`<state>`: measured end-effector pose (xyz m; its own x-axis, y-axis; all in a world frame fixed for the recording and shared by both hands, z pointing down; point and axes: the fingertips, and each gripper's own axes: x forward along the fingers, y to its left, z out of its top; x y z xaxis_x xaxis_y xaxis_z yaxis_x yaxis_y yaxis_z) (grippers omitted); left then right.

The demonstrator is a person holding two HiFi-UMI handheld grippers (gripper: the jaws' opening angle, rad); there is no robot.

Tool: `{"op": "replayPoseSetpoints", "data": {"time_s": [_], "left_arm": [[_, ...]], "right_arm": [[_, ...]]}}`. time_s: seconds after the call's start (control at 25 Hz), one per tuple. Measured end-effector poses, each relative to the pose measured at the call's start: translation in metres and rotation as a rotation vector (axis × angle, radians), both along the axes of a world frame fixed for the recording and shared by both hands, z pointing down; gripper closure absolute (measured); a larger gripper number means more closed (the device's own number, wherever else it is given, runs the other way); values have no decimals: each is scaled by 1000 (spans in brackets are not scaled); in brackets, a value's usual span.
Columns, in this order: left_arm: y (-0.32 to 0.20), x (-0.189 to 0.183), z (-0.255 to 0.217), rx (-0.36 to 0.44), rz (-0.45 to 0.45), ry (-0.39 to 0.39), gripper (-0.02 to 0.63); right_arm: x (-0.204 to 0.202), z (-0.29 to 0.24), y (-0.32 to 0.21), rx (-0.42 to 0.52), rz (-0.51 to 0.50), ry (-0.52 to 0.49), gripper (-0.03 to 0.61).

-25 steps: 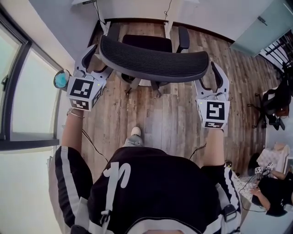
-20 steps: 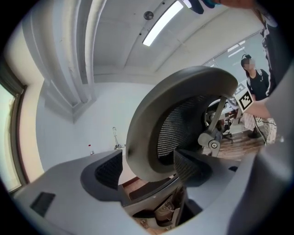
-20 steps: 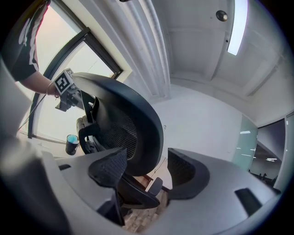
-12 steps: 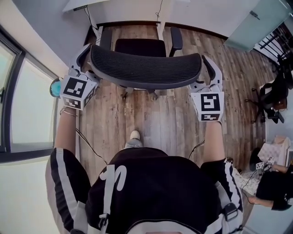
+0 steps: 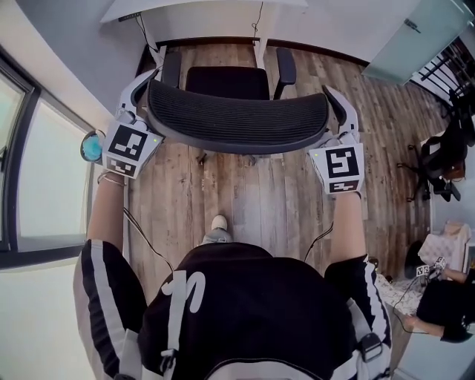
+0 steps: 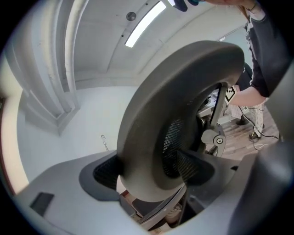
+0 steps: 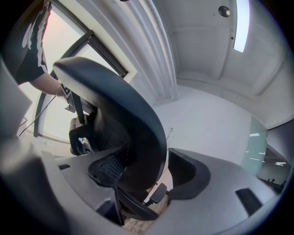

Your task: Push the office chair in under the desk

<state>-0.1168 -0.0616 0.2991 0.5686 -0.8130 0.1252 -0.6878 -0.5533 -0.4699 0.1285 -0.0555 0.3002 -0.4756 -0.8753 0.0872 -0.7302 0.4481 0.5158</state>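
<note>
In the head view the black office chair shows its mesh backrest (image 5: 237, 119) from above, its seat (image 5: 226, 82) lying just before the white desk (image 5: 200, 9). My left gripper (image 5: 148, 93) straddles the backrest's left end. My right gripper (image 5: 326, 111) straddles the right end. The backrest rim (image 6: 174, 114) stands between the left gripper's (image 6: 151, 170) pads. In the right gripper view the rim (image 7: 138, 114) sits between the right gripper's (image 7: 147, 170) pads, with a slit of light beside the right pad. Both sets of jaws have just been opening and stand wide.
The chair's armrests (image 5: 171, 68) (image 5: 286, 65) flank the seat between the desk legs (image 5: 260, 44). A tall window (image 5: 44, 163) runs along the left. Another black chair (image 5: 438, 167) and a seated person (image 5: 445, 312) are at the right. A cable (image 5: 145, 230) trails on the wood floor.
The chair and both grippers have shifted a little toward the desk, and more of the desk top shows. Each gripper has stayed at its end of the backrest.
</note>
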Motion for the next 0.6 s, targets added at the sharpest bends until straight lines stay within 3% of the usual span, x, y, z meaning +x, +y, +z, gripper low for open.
{"op": "replayPoseSetpoints", "data": {"time_s": [0.28, 0.6], "left_arm": [[-1, -3, 1, -5, -38, 15, 241], [3, 11, 4, 2, -78, 38, 244]], "right_arm": [[-5, -1, -4, 43, -49, 12, 308], [11, 1, -12, -2, -23, -6, 308]]}}
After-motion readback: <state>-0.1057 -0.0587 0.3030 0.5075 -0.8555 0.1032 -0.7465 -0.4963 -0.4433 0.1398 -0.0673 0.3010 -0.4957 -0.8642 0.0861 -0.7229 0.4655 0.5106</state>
